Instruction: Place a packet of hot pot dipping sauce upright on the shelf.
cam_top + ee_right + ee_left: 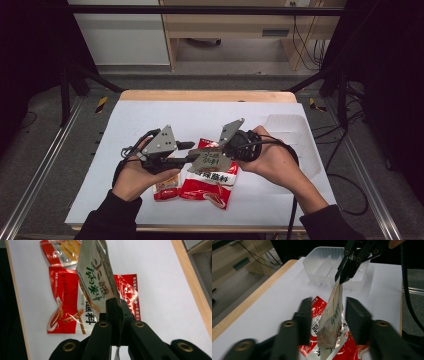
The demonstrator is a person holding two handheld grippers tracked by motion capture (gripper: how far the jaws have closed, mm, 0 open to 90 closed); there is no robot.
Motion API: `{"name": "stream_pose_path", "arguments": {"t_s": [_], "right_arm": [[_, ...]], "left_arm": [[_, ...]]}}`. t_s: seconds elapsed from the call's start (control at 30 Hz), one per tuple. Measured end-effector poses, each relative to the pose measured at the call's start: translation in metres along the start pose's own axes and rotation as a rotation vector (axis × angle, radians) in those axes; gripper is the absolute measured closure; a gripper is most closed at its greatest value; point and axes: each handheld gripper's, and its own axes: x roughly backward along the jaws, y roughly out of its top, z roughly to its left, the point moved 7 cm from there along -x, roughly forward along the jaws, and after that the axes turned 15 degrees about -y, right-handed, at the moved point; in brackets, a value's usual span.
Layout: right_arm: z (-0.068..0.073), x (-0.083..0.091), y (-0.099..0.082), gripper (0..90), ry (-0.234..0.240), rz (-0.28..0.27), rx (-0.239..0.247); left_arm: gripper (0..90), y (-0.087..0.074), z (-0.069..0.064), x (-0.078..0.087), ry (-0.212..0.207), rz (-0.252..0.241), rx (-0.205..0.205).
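Observation:
A pale sachet with green writing [210,160] hangs above the white sheet, over a large red packet [210,187]. My right gripper [117,305] is shut on one edge of the sachet [96,282]. In the left gripper view the right gripper [342,277] pinches the sachet [332,322] at its top. My left gripper [329,302] straddles the sachet's lower part with a jaw on each side, and neither pad presses on it. In the high view the left gripper [189,152] and the right gripper [220,152] meet tip to tip over the packets.
A smaller red packet [167,190] lies left of the large one, under my left hand. A clear plastic tray [287,125] with dividers stands at the back right of the white sheet [150,120]. The wooden table edge [205,95] runs along the far side.

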Motion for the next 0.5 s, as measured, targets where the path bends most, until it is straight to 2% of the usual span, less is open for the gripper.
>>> {"name": "stream_pose_path", "arguments": {"t_s": [0.07, 0.1, 0.2, 0.3, 0.4, 0.5], "right_arm": [[-0.007, 0.002, -0.001, 90.0, -0.014, 0.002, -0.004], [-0.009, 0.003, -0.001, 90.0, -0.018, 0.003, -0.004], [-0.013, 0.005, -0.002, 90.0, -0.024, 0.0, -0.008], [-0.023, 0.008, -0.004, 90.0, -0.047, 0.0, 0.003], [-0.037, 0.013, -0.01, 90.0, -0.074, -0.002, -0.008], [-0.052, 0.017, -0.02, 90.0, -0.104, -0.005, -0.025]], "left_arm": [[40.5, 0.0, 0.0, 0.001, 0.016, -0.017, 0.001], [36.9, -0.001, 0.001, 0.001, 0.024, -0.022, 0.003], [30.8, -0.005, 0.002, 0.003, 0.051, -0.033, 0.014], [23.6, -0.016, 0.001, 0.007, 0.09, -0.03, 0.024], [17.0, -0.039, 0.0, 0.016, 0.133, -0.025, 0.048], [11.4, -0.075, 0.0, 0.023, 0.175, -0.029, 0.111]]}}
